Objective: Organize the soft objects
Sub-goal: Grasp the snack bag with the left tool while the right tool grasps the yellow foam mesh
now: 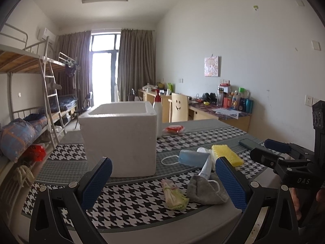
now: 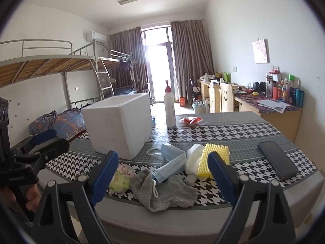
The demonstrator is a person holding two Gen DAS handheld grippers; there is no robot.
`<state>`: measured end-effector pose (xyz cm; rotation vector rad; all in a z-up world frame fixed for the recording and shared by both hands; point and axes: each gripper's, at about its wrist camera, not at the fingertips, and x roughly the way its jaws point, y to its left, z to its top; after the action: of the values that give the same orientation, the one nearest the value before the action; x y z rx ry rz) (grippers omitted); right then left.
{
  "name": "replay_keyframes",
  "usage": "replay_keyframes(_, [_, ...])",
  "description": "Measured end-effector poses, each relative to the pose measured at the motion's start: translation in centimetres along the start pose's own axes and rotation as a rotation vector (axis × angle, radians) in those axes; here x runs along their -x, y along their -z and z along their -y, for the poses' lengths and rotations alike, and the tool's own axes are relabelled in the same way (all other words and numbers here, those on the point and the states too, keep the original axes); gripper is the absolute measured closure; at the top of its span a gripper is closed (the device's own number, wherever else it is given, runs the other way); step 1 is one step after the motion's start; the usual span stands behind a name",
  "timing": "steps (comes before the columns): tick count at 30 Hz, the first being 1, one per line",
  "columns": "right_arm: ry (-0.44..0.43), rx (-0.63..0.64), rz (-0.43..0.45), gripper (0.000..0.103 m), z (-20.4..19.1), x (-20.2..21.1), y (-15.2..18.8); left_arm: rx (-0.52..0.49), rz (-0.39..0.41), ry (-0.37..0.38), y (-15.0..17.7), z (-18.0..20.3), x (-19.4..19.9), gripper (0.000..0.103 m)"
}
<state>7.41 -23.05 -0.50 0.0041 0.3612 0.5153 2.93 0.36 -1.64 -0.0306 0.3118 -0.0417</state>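
Near the table's front edge lies a heap of soft things: a grey sock (image 1: 205,191) (image 2: 162,193), a blue face mask (image 1: 191,157) (image 2: 172,162), a yellow foam net (image 1: 227,154) (image 2: 215,158), a white tube (image 1: 207,168) (image 2: 193,162) and a green-yellow tissue pack (image 1: 174,195) (image 2: 121,177). Behind them to the left stands an open white foam box (image 1: 119,140) (image 2: 119,124). My left gripper (image 1: 163,160) (image 2: 61,138) hovers open and empty before the pile. The right gripper (image 2: 162,155) (image 1: 259,148) is also open and empty, facing the sock and mask.
A dark phone (image 1: 247,143) (image 2: 278,160) lies flat on the houndstooth tablecloth (image 2: 233,132) to the right. A white bottle with a red cap (image 2: 169,107) and a red packet (image 2: 191,121) sit further back. Bunk beds stand left, cluttered desks right.
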Motion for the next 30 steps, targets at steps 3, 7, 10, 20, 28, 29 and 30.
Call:
replay_keyframes(3, [0.002,0.006,-0.019,0.011,0.0,-0.6,0.3,0.006,-0.023,0.005,0.4,-0.2,-0.7,0.001])
replay_keyframes(7, [0.002,0.005,-0.044,0.011,0.1,-1.2,0.8,0.001,-0.048,0.01,0.6,-0.3,-1.5,0.001])
replay_keyframes(10, [0.005,0.001,-0.059,0.011,0.5,-1.7,1.0,0.004,-0.071,0.012,0.9,-0.3,-2.2,0.001])
replay_keyframes(20, [0.036,-0.025,-0.121,0.011,1.4,-3.1,1.9,0.007,-0.167,0.032,2.2,-0.5,-4.6,0.001])
replay_keyframes(28, [0.075,-0.049,-0.146,0.011,2.7,-4.1,2.0,0.004,-0.215,0.039,2.8,-0.3,-6.4,0.006])
replay_keyframes(29, [0.075,-0.051,-0.15,0.011,2.8,-4.2,2.0,0.003,-0.222,0.04,2.9,-0.2,-6.6,0.007])
replay_keyframes(30, [0.075,-0.056,-0.154,0.011,2.9,-4.3,2.1,0.004,-0.232,0.04,3.0,-0.2,-6.9,0.007])
